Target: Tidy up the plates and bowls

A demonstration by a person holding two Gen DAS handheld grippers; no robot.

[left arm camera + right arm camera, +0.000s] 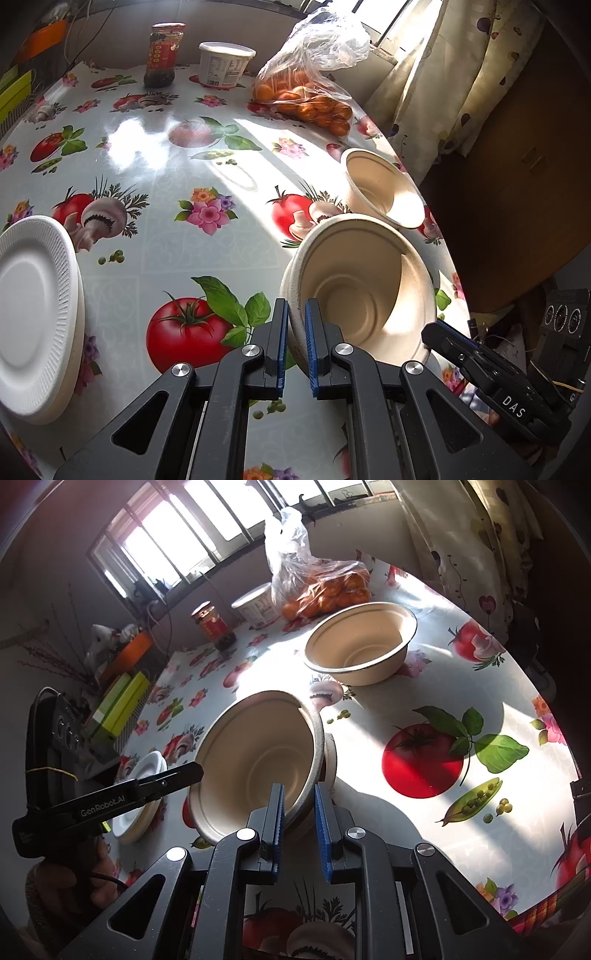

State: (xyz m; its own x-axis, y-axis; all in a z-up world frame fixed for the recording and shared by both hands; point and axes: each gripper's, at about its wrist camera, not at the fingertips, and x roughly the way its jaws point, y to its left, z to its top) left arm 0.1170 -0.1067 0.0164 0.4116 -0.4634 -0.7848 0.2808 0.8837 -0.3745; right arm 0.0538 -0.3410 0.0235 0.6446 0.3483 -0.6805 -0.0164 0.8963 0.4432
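A beige paper bowl (354, 295) (255, 760) is tilted on its side near the table's edge, with a second rim (330, 755) showing behind it like a nested bowl. My left gripper (297, 306) is shut on one side of its rim. My right gripper (299, 790) is shut on the opposite side. Each gripper shows in the other's view: the right gripper (432, 332) and the left gripper (192, 770) both reach the bowl. Another beige bowl (384, 188) (362, 642) stands upright farther back. A stack of white plates (33, 314) (146, 775) lies to the left.
The round table (207, 251) has a glossy vegetable-print cloth. At its far side stand a sauce jar (164, 55) (214, 626), a white tub (225, 64) (256, 605) and a plastic bag of oranges (306, 96) (325, 587). A curtain (454, 74) hangs beyond the right edge.
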